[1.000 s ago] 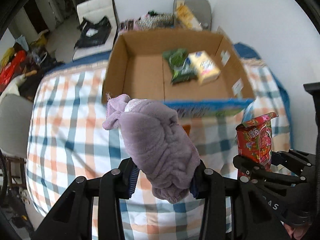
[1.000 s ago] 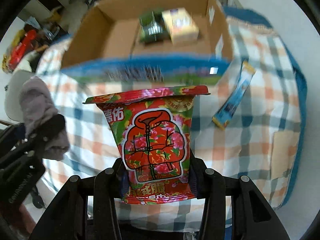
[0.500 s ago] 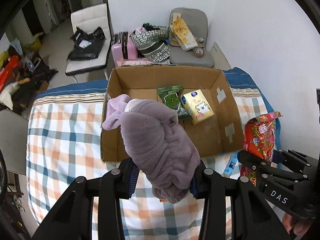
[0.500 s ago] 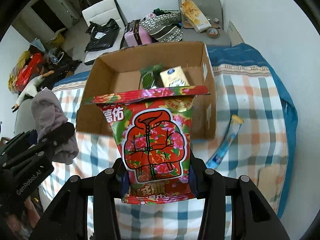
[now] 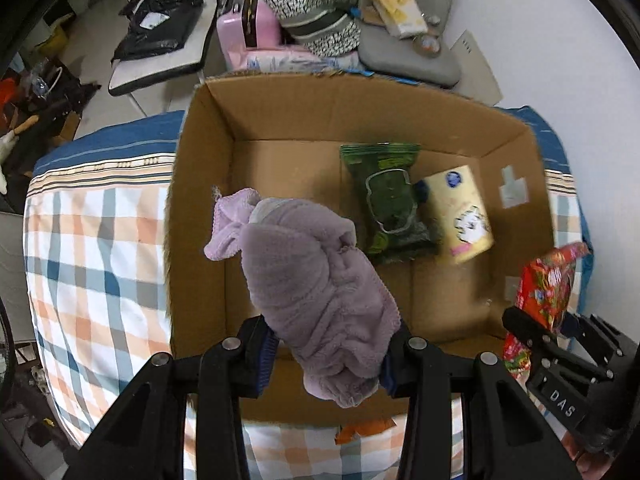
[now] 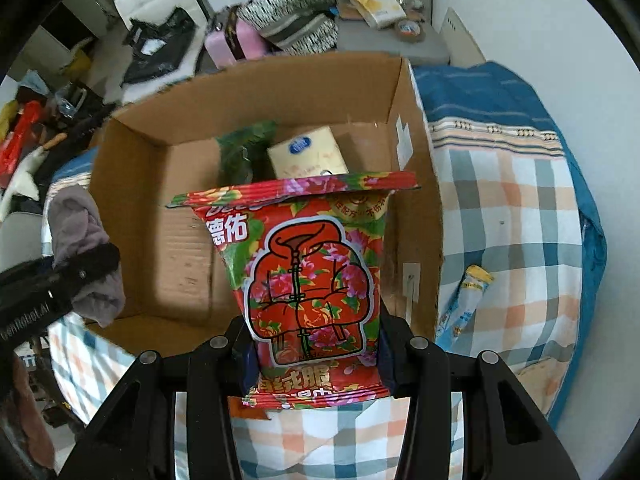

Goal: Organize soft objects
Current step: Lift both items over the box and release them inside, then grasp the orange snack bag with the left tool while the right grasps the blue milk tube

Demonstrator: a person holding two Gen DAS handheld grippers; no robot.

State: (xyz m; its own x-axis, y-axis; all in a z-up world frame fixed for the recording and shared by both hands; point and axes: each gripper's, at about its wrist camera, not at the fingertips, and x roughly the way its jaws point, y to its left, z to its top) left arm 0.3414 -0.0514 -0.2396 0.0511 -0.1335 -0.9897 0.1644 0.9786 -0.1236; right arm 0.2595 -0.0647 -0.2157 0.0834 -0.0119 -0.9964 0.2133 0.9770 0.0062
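Observation:
My left gripper [image 5: 326,356] is shut on a rolled purple towel [image 5: 316,292] and holds it above the near left part of an open cardboard box [image 5: 200,200]. My right gripper [image 6: 316,356] is shut on a red flowered packet [image 6: 308,280], held over the box's near edge [image 6: 132,336]. Inside the box lie a green packet [image 5: 390,196] and a yellow tissue pack [image 5: 460,212]. The red packet also shows at the right of the left wrist view [image 5: 544,300]; the towel shows at the left of the right wrist view [image 6: 84,248].
The box stands on a bed with a checked cover [image 5: 92,260]. A blue-and-yellow sachet [image 6: 464,300] lies on the cover right of the box. Behind the bed are a grey chair [image 5: 408,40], a pink case [image 5: 248,28] and a white chair [image 5: 160,40]. A white wall is at the right.
Both grippers have risen and moved forward over the box, each still holding its item. The box now fills more of both views.

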